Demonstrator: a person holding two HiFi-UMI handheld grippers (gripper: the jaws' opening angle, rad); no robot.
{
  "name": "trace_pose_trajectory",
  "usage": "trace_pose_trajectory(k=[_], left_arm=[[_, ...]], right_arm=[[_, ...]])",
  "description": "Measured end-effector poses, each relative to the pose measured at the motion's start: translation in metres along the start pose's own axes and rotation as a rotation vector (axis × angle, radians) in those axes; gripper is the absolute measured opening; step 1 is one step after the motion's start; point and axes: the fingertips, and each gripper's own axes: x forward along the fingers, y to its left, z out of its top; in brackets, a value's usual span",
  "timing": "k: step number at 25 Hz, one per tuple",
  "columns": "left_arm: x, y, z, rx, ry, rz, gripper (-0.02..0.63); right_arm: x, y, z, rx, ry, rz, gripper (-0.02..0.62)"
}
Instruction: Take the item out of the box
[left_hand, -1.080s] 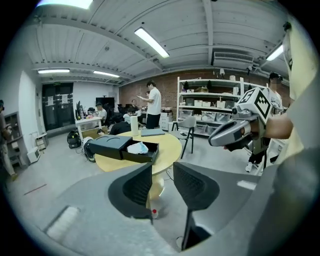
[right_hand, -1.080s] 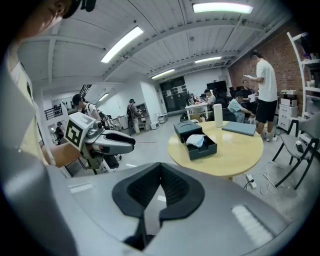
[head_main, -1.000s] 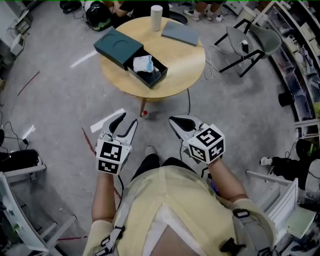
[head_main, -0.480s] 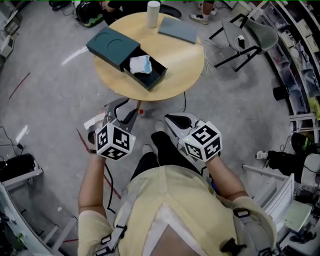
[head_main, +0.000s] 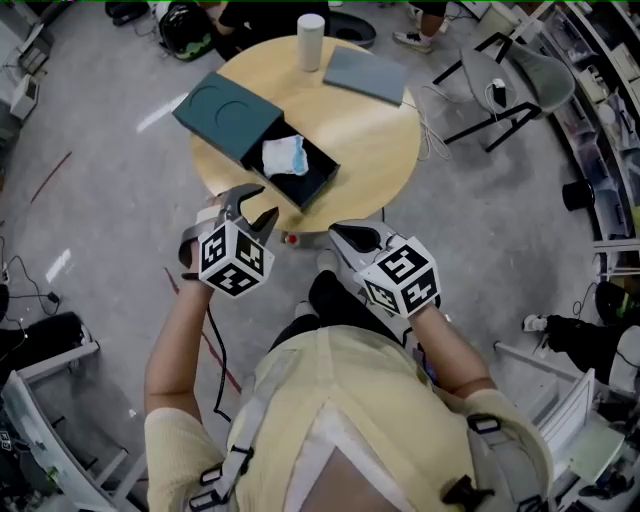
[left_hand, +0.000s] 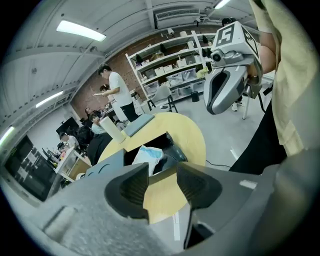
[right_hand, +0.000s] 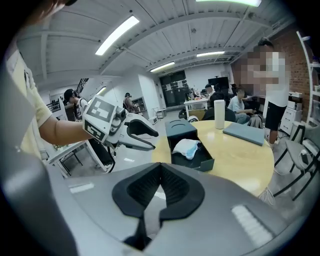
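Upper centre of the head view: round wood table (head_main: 375, 135), with a dark box (head_main: 228, 113) on its left part. Box sleeve sits toward the upper left, and its drawer (head_main: 318, 170) is pulled out toward the lower right. Item (head_main: 284, 157), a crumpled white and blue cloth thing, lies in the open drawer, untouched. White cylinder (head_main: 311, 28) stands upright at the table's far edge, with a flat grey pad (head_main: 366, 73) just right of it. Chair (head_main: 510, 85) is at the upper right, off the table. Left gripper (head_main: 252, 207) is at centre left, over the table's near edge, pointing down toward the drawer's near end, close but apart from it. Its jaws have just been opening and stand wide apart with nothing between the pads; its own view shows only the table edge and the drawer with the item past the gap. Right gripper (head_main: 338, 234) is at centre, just below the table's near edge and right of the left gripper, off the table and well apart from the box. Its jaws are pressed together, empty.
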Motion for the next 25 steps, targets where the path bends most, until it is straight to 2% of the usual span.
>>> trace_pose_trajectory(k=[8, 13, 25], left_arm=[[0.053, 0.025, 0.02, -0.027, 0.025, -0.064, 0.181], [0.082, 0.026, 0.016, -0.019, 0.084, -0.117, 0.181], [0.128, 0.019, -0.006, 0.12, 0.305, -0.314, 0.183]], right_arm=[[0.021, -0.046, 0.02, 0.021, 0.008, 0.011, 0.005], [0.034, -0.062, 0.024, 0.04, 0.012, 0.032, 0.005], [0.057, -0.102, 0.031, 0.093, 0.023, 0.068, 0.005]])
